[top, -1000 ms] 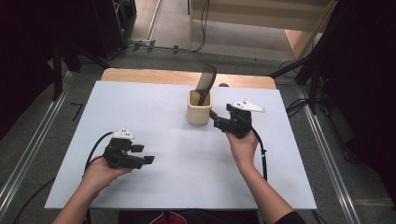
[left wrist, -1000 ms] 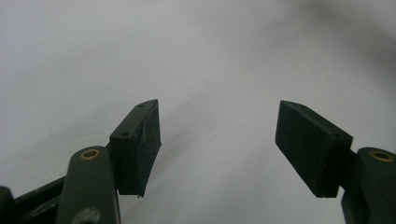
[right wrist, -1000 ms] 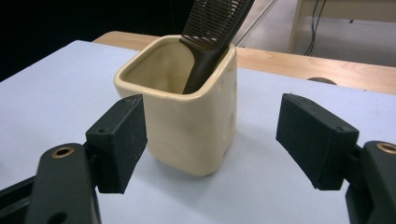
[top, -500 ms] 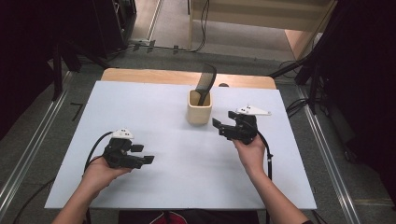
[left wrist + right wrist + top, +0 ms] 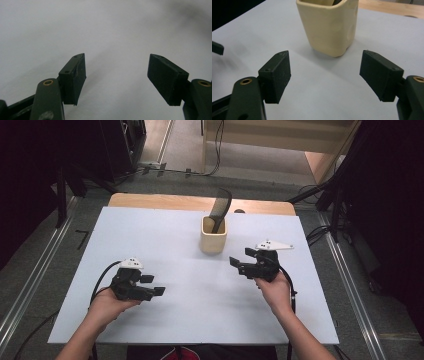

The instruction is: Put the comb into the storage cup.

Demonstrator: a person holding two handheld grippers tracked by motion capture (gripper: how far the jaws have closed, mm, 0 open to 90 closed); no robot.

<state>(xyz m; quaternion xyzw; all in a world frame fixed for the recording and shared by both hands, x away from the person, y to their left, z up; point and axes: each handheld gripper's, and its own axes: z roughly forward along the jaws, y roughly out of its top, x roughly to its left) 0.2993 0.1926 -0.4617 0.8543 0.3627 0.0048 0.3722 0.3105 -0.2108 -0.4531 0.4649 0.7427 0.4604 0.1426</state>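
Eyeing the cream cup (image 5: 213,236) at eleven o'clock from my right gripper (image 5: 246,263), jaws wide and empty, I'd pinch its stiff, glossy, probably slippery wall.

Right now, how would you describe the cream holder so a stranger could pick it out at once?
On the white table, look toward the far edge, near the middle. The cream holder stands upright there, squarish, with a dark utensil sticking out of it; nothing else stands on the table.
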